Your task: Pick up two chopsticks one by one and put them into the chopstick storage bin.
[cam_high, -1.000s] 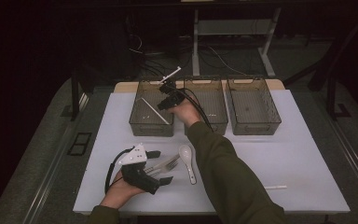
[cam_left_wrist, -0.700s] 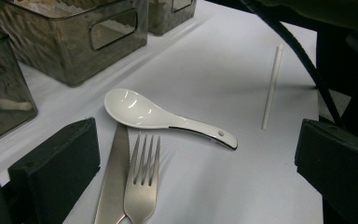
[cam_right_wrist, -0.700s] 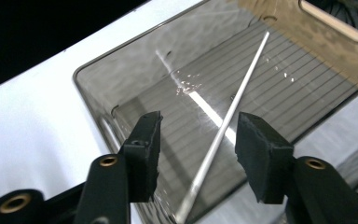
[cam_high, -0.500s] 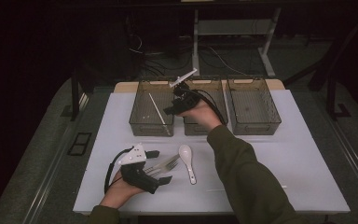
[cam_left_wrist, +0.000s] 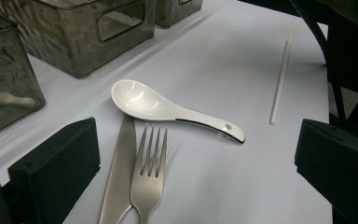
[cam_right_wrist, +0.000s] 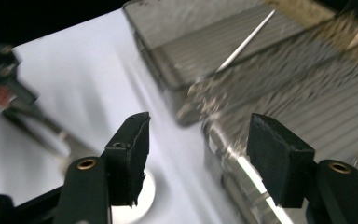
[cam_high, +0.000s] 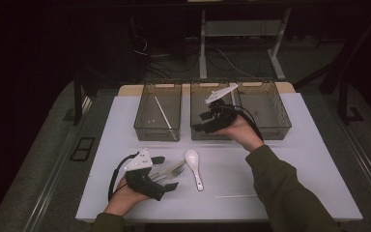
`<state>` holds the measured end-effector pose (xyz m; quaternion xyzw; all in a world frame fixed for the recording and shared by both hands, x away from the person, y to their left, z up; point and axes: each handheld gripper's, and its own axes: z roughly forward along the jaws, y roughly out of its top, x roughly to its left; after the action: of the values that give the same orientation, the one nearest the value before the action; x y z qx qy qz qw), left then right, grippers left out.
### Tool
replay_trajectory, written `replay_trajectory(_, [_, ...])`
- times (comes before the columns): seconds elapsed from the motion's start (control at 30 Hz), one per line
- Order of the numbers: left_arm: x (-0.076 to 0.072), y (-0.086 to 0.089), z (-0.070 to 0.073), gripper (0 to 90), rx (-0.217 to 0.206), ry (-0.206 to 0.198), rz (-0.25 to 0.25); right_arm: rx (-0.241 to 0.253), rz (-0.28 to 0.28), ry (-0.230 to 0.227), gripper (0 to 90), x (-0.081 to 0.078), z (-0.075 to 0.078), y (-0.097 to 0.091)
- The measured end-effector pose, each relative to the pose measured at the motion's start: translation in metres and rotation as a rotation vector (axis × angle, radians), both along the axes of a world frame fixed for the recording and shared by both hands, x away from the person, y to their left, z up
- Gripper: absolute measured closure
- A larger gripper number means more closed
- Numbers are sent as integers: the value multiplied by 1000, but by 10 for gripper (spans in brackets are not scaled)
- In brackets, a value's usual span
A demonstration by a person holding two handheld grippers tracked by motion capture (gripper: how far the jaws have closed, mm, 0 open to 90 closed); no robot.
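Three smoked, see-through bins stand in a row at the far side of the bench (cam_high: 319, 159): the left bin (cam_high: 145, 126), the middle bin (cam_high: 196, 108) and the right bin (cam_high: 275, 113). A thin white stick (cam_high: 164, 117) lies slanted inside the left bin. A second white stick (cam_high: 235, 196) lies loose on the bench near the front edge, well apart from the cutlery.

The cutlery lies at the front left: a white spoon (cam_high: 193, 166), bowl towards the bins, and just beside it a steel fork (cam_left_wrist: 149, 175) and a serrated knife (cam_left_wrist: 120, 172) lying side by side, touching along their length. Nothing lies over them. No brand, label or writing can be read on any item.

The left gripper (cam_high: 165, 173) rests low on the bench, hand beneath it, pointing at the fork and knife. Its jaws stand wide apart (the handles run between them, untouched), so it grips nothing.

The right gripper (cam_high: 204, 122) is held out over the near wall of the middle bin, forearm reaching in from the lower right, jaws aimed left towards the left bin. Its jaws have just been opening and stand well apart with nothing between them. The right gripper view is blurred.
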<state>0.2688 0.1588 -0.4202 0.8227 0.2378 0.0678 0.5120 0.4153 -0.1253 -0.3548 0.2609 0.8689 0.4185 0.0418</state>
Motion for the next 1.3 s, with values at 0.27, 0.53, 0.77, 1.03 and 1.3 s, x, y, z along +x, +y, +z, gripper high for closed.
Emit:
replay_trajectory(0.27, [0, 0, -1, 0, 3, 6, 4, 9, 23, 6, 477, -26, -12, -39])
replay_trajectory(0.53, [1, 0, -2, 0, 6, 7, 9, -16, 44, 11, 577, -55, -28, -77])
replay_trajectory(0.77, [0, 0, -2, 0, 9, 7, 10, -19, 50, 39, 660, -81, -40, -102])
replay_trajectory(1.03, [0, 0, -2, 0, 9, 7, 11, -38, 124, 49, 710, -113, -53, -108])
replay_trajectory(1.3, [0, -1, -2, 0, 12, 7, 8, -90, 253, 30, 741, -129, -66, -85])
